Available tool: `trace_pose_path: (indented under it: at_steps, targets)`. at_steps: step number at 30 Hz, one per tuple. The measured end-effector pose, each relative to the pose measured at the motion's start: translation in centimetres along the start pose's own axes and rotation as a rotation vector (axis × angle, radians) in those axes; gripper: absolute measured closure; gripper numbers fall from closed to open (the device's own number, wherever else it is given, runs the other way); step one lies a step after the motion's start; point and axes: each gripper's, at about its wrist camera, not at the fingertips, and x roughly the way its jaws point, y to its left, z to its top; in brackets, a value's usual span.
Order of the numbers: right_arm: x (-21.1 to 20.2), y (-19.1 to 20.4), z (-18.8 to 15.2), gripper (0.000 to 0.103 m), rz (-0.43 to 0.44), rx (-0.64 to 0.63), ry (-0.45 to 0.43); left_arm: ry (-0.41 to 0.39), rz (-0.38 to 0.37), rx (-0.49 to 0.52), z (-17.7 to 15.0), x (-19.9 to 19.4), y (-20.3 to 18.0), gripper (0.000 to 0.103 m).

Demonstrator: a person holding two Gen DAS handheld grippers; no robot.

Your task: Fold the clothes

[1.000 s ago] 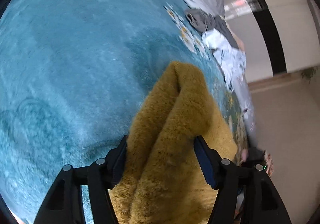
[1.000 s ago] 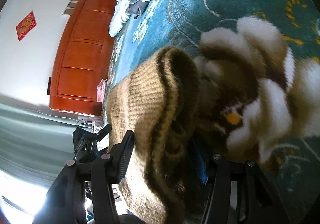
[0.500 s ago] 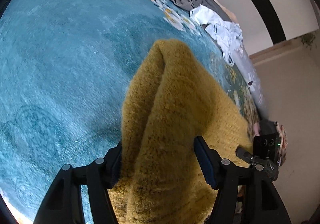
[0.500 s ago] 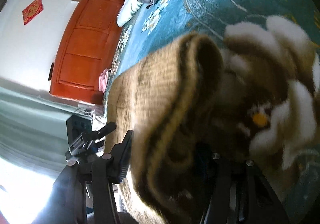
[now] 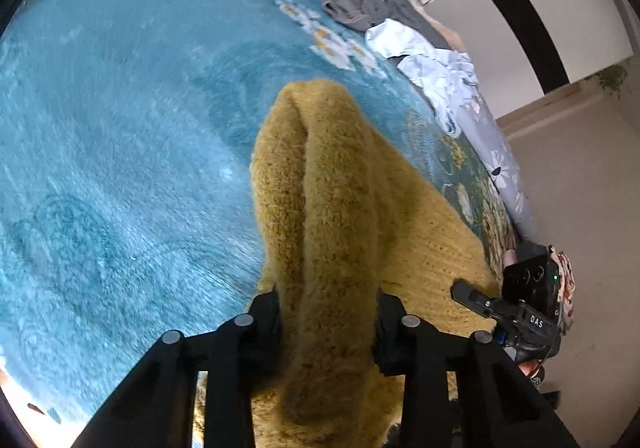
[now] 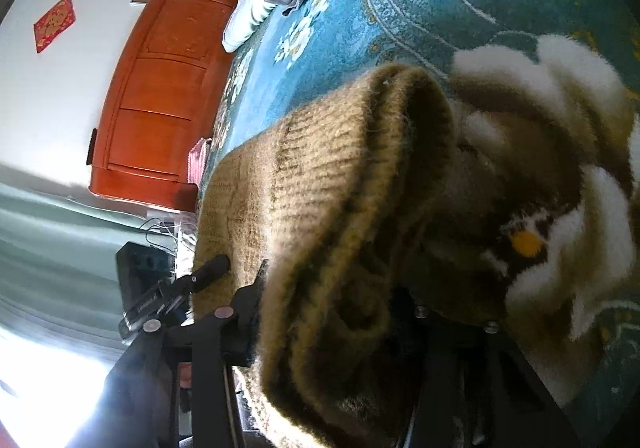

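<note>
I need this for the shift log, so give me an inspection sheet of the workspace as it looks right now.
Surface: a bed covered by a teal blanket with a flower pattern.
Job's things: one mustard sweater, with a bunched fold raised off the blanket at each gripper and the rest spread flat between them.
Clutter: a pile of grey and white clothes at the far end of the bed.
Grippers: the left gripper and right gripper are each clamped on a fold of the sweater.
Cables: a tangle of wires beside the bed, below the headboard.
Surroundings: wooden headboard, white wall with a red paper decoration, green curtain.
</note>
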Motion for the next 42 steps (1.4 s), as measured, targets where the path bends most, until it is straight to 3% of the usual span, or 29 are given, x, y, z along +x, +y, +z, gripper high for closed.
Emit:
trace_pose_path:
  at_steps: [7, 12, 21, 25, 31, 42]
  targets:
    - [-2.5, 2.7, 0.1, 0.063, -0.004, -0.084, -0.016, -0.018, -0.033, 0.043, -0.5, -1.6, -3.7, 0.071]
    - [-6.6, 4.8, 0.3, 0.063, 0.001, -0.148, -0.061, -0.049, -0.075, 0.130, -0.3, -3.2, -9.0, 0.071]
    - [-18.8, 8.4, -0.4, 0.063, 0.044, -0.256, -0.226, -0.106, -0.181, 0.325, 0.2, -5.7, -22.0, 0.071]
    - [-25.6, 9.8, -1.0, 0.063, 0.044, -0.303, -0.327, -0.118, -0.263, 0.419, 0.5, -5.6, -28.7, 0.071]
    - [-36.7, 10.1, -2.8, 0.063, -0.017, -0.348, -0.497, -0.083, -0.383, 0.525, 0.4, -2.6, -38.2, 0.071]
    - [-50.9, 5.9, -4.4, 0.063, -0.179, -0.240, -0.682, 0.084, -0.524, 0.539, -2.4, 6.6, -50.6, 0.071]
